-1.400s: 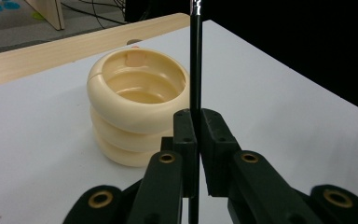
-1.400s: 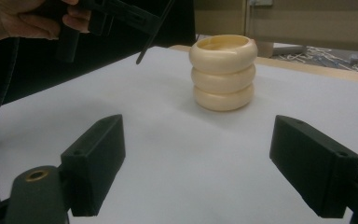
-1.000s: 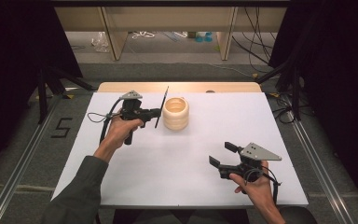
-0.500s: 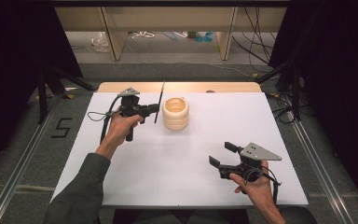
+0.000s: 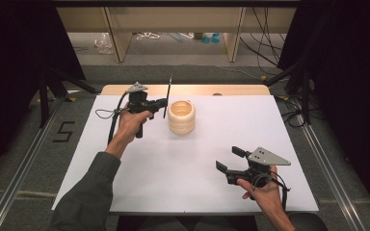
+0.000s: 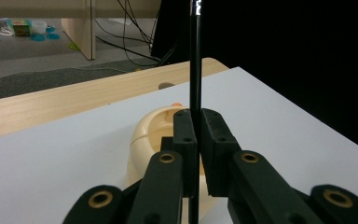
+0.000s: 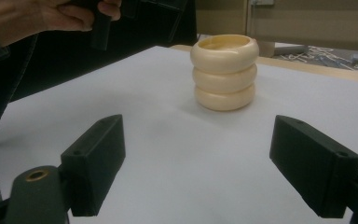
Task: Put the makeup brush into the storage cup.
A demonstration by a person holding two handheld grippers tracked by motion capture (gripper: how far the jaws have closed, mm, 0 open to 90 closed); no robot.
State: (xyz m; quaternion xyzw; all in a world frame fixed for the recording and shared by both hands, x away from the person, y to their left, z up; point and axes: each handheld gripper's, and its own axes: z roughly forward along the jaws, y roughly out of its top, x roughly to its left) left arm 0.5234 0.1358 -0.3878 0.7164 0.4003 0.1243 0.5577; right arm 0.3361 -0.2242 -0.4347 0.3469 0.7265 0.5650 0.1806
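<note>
- The left gripper (image 5: 160,102) has its jaws pinched shut on a thin black stick (image 5: 167,95), which stands nearly upright; in the left gripper view the stick (image 6: 195,60) runs straight up between the closed jaws
- Over the last second this gripper has drifted a little toward the ridged cream cup (image 5: 181,117) while keeping its height above the table, so the stick now hangs just beside the cup's left rim, not yet over the opening
- That small shift suggests the carry is nearly done: what seems left is to bring the stick over the mouth of the cup (image 6: 154,133) and lower it in (the lower end is hidden behind the jaws, so how close it is to the rim cannot be told)
- The right gripper (image 5: 231,161) has not moved; it rests near the front right of the white table (image 5: 173,187), jaws spread wide and empty, pointing at the cup (image 7: 223,72) from well apart
- The cup stands upright toward the back of the table, untouched by either gripper
</note>
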